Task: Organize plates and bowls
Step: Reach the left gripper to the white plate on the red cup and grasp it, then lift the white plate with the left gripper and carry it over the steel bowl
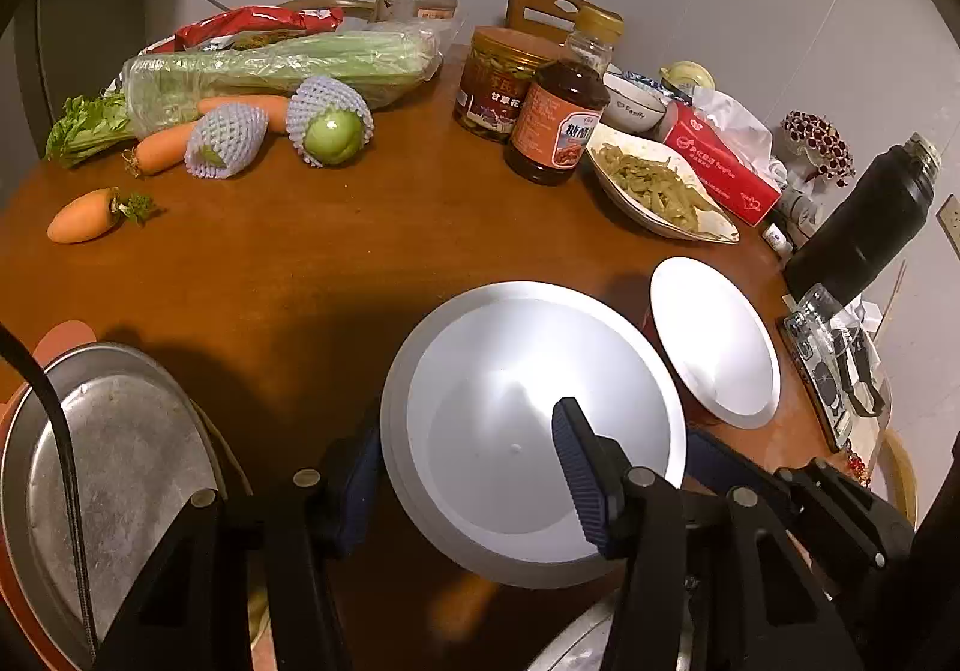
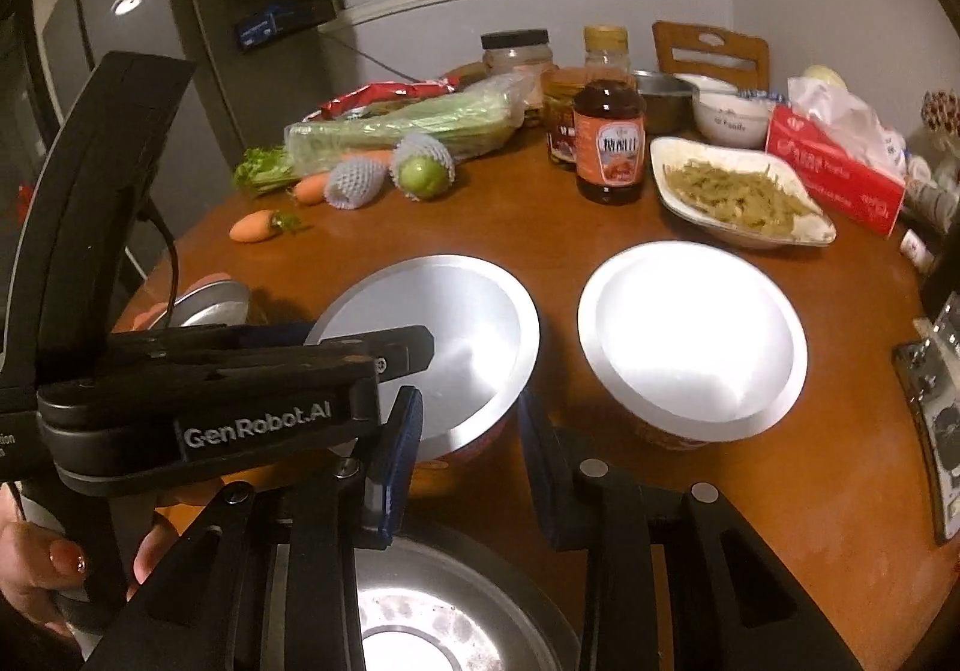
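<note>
Two white bowls stand on the brown desk point(image 2: 492, 227), both with nothing in them and their mouths facing up. Taking the dark sauce bottle point(image 2: 609, 149) as the landmark: the left bowl point(image 2: 456, 335) sits on the near side of the bottle and slightly left of it, tipped a little. The right bowl point(image 2: 693, 335) sits level on the near side of the bottle and to its right. The two bowls are close together but apart. Being round, neither has a long axis.

Just right of the bottle lies a white dish point(image 2: 744, 197) holding pale green vegetable strips. Behind the bottle is a jar point(image 1: 498, 83) of pickled vegetables, and to its right rear a small white bowl point(image 2: 729, 119) whose contents cannot be seen. A metal pan point(image 2: 444, 611), bare inside, lies at the nearest edge, far on the near side of the bottle.

The left gripper point(image 1: 474, 467) has its jaws closed on the rim of the left bowl, one finger inside the bowl and the other outside its wall. The right gripper point(image 2: 468, 455) has its jaws apart, holding nothing; one finger is beside the left bowl's near wall, though contact cannot be told.

Left of the bottle lie carrots point(image 2: 255, 225) and bagged celery point(image 2: 408, 128).
</note>
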Demonstrator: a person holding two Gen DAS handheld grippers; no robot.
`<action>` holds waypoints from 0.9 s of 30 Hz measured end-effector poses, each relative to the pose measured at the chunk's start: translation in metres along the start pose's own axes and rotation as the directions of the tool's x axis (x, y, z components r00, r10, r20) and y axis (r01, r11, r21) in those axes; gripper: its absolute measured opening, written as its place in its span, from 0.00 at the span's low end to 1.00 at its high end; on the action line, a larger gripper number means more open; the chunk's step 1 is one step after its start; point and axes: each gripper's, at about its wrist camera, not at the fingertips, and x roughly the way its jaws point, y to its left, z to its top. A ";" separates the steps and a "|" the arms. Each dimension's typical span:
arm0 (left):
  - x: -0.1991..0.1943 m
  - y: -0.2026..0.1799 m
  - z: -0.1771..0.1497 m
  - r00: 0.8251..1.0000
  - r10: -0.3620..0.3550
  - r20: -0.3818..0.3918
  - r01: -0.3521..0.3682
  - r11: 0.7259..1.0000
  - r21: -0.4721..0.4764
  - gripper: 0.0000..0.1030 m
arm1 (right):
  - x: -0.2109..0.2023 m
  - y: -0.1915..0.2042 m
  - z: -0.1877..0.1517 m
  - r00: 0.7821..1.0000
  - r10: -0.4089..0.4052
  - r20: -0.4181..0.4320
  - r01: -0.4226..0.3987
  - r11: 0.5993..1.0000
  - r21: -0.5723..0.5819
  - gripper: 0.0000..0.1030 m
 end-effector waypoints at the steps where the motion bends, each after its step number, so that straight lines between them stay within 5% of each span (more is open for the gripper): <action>1: -0.001 0.001 0.000 1.000 -0.005 0.003 0.005 1.000 -0.004 0.53 | -0.001 0.001 0.001 1.000 -0.004 0.005 0.004 1.000 -0.003 0.33; 27: -0.073 -0.013 -0.023 0.991 -0.023 0.130 0.018 0.999 0.036 0.53 | -0.061 0.027 -0.006 0.994 0.000 0.106 0.003 0.999 -0.036 0.33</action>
